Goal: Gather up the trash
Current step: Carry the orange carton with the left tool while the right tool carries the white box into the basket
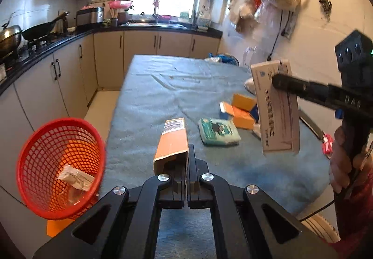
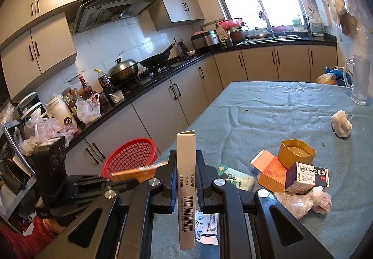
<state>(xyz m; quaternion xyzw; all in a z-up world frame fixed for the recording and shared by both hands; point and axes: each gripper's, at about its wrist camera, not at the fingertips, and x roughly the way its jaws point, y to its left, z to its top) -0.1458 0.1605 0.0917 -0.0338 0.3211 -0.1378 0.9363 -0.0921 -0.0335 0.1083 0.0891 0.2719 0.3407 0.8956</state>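
Left wrist view: left gripper [image 1: 188, 154] pinches the open orange cardboard carton [image 1: 172, 142] by its wall, right gripper [image 2: 185, 165] clamps the flat white paperboard box [image 2: 185, 179]; both should travel over the red mesh plastic basket [image 1: 60, 168] off the table's corner before letting go.

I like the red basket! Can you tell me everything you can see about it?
The red basket is round plastic mesh with a solid rim, wider at the top. It sits tilted beside the table's near-left edge, low down, its mouth open toward the camera. Inside lies crumpled whitish paper trash, with something orange behind the mesh. No gripper touches it.
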